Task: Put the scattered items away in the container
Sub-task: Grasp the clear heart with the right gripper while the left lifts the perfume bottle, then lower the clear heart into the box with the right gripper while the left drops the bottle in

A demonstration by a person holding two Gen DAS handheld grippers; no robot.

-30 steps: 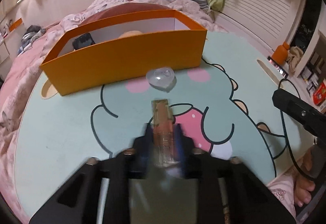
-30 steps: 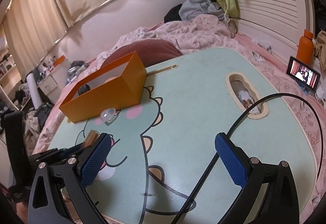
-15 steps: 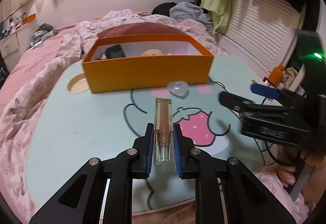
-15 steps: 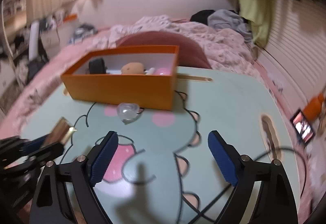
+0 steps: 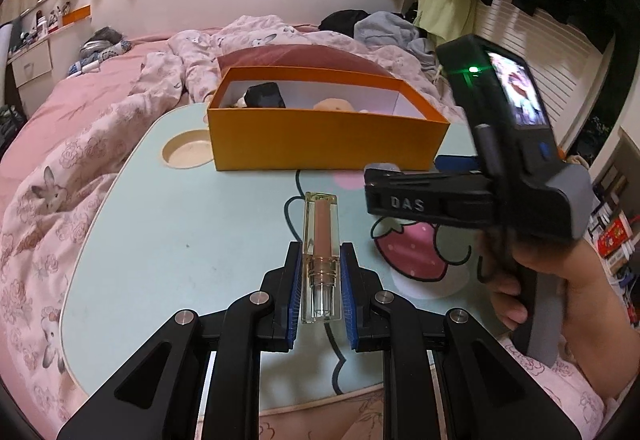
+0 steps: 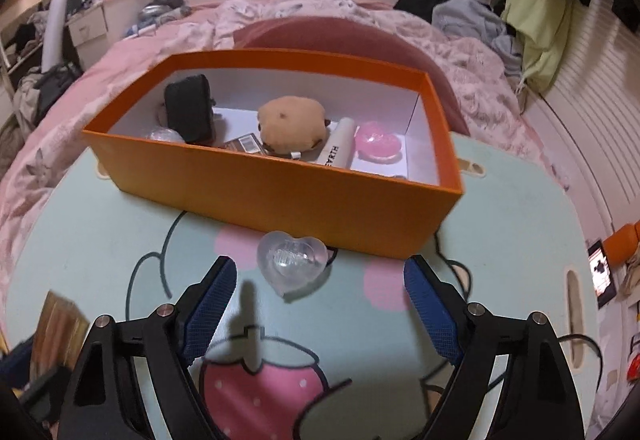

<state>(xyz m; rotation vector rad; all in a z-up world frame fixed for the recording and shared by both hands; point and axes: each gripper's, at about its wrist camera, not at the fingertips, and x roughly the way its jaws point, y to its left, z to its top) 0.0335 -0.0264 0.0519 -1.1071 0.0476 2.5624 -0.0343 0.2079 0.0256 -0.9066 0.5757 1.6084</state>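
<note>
My left gripper [image 5: 320, 260] is shut on a clear lip-gloss tube [image 5: 321, 240] with a peach core, held above the mint table. The orange box [image 5: 320, 137] stands at the table's far side; in the right wrist view the box [image 6: 280, 195] holds a black case [image 6: 188, 111], a brown plush [image 6: 290, 123], a white tube [image 6: 338, 149] and a pink round item [image 6: 378, 145]. My right gripper [image 6: 320, 292] is open, its fingers either side of a clear heart-shaped item [image 6: 294, 260] lying just in front of the box. The tube's tip shows at the left of the right wrist view [image 6: 60, 324].
The mint cartoon-printed table [image 5: 160, 232] has a round cup recess [image 5: 186, 151] left of the box. A pink bed with a quilt [image 5: 60, 167] surrounds it. The right gripper's body [image 5: 500, 167] and the hand holding it fill the right of the left wrist view.
My right gripper has swung left and forward to face the box and the clear heart. My left gripper has lifted the lip-gloss tube off the table and drawn back.
</note>
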